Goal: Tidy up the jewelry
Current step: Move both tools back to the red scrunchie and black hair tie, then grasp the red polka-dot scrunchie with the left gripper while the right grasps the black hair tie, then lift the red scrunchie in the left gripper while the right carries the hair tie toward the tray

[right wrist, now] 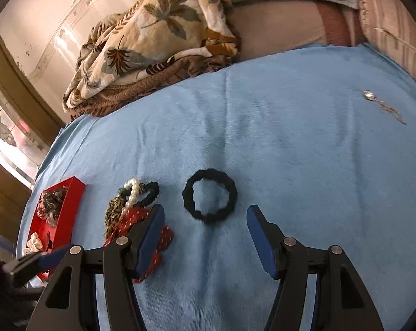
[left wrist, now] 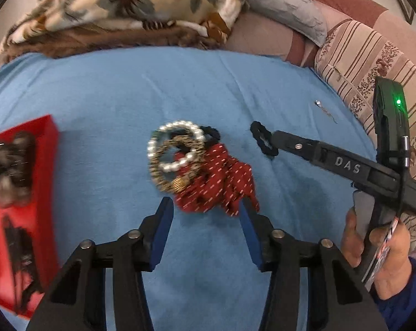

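A pile of hair pieces lies on the blue cloth (left wrist: pixel 180 88): a pearl ring (left wrist: pixel 177 125), a leopard-print scrunchie (left wrist: pixel 155 171), a red dotted scrunchie (left wrist: pixel 219 187) and a black scrunchie (left wrist: pixel 212 132). My left gripper (left wrist: pixel 206 220) stands open just short of the pile, its right pad at the red scrunchie's edge. A separate black hair tie (right wrist: pixel 210 198) lies flat just ahead of my open right gripper (right wrist: pixel 206 215), centred on the gap. In the left wrist view, one of the right gripper's fingers (left wrist: pixel 296 146) reaches that hair tie (left wrist: pixel 263 138). The pile (right wrist: pixel 133 218) sits beside the right gripper's left finger.
A red box (left wrist: pixel 46 165) with several scrunchies inside stands at the cloth's left edge (right wrist: pixel 75 193). A small silver piece on a chain (left wrist: pixel 322 109) lies far right (right wrist: pixel 379 102). A floral blanket (left wrist: pixel 125 5) and striped cushions (left wrist: pixel 359 55) border the back. A hand (left wrist: pixel 373 248) holds the right gripper.
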The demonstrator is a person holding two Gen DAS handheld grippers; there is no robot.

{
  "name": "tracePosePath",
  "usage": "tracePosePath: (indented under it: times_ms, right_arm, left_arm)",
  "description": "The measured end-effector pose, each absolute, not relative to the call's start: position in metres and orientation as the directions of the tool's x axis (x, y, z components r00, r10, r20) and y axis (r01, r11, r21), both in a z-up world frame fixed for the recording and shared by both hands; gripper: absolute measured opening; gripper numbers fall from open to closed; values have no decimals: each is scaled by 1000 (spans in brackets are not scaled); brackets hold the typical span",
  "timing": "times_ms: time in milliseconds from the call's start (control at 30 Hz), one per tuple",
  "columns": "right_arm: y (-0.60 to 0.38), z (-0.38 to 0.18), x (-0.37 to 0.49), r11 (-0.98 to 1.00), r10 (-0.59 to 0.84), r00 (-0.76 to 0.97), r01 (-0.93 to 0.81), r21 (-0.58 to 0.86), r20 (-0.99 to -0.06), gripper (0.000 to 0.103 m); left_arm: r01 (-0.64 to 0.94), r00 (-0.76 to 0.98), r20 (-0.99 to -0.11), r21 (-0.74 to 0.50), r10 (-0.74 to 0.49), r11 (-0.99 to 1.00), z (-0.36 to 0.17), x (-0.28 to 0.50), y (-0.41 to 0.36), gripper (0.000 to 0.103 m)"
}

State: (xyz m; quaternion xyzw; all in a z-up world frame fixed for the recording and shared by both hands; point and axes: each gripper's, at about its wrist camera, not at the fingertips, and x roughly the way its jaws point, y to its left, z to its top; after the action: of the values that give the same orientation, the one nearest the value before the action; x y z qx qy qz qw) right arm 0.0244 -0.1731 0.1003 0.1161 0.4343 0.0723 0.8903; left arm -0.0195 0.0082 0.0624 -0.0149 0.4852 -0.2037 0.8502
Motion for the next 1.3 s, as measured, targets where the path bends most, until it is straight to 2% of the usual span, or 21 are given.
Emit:
tracePosePath:
  times_ms: [167,333,367,433,500,567,600,867,1067,1133,1167,1200,1300]
  right_arm:
    - [-169,88,44,976,199,595,-47,214,-778,51]
    - [-169,81,54,980,188,595,-62,189,-781,48]
    - [-168,80,55,981,185,597,-68,180,-781,44]
    - [-167,79,56,982,182,596,-74,172,-782,34]
    - [-167,81,56,980,192,598,-78,182,-779,20]
    - [-167,86,53,979,195,608,-75,189,-770,13]
    - [-167,89,51,978,198,612,-72,195,-765,1]
    - [-161,114,31,973,211,659,-73,218,-722,1]
    - [-154,117,19,984,161,676,-51,173,-719,3]
    - [-155,109,26,986,149,656,-40,163,-739,29]
    - [-154,102,33,989,129,654,-31,144,-746,50]
    - [-154,97,37,992,108,652,-27,120,-751,53]
    - [-155,77,56,995,91,608,-30,92,-789,53]
  left_arm:
    - [341,419,-829,-234,-370,910,48,0,-12,48]
    - [329,407,-834,-246,-372,912,38,5,-20,48]
    - [327,412,-834,-240,-367,914,38,5,-22,46]
    - [315,424,-842,-210,-335,926,39,3,-23,13]
    - [311,421,-841,-219,-341,925,40,1,-20,11]
    - [311,429,-832,-229,-351,922,47,-6,-16,10]
    - [313,432,-828,-233,-357,921,50,-9,-13,10]
    - [325,455,-798,-263,-394,908,79,-41,6,9]
    - [321,499,-793,-206,-350,924,94,-67,18,8]
    - [316,500,-797,-198,-340,928,94,-72,21,8]
    - [313,498,-801,-192,-333,930,93,-73,22,8]
    - [310,496,-807,-180,-321,934,92,-74,22,8]
    - [303,508,-814,-139,-283,943,90,-77,21,8]
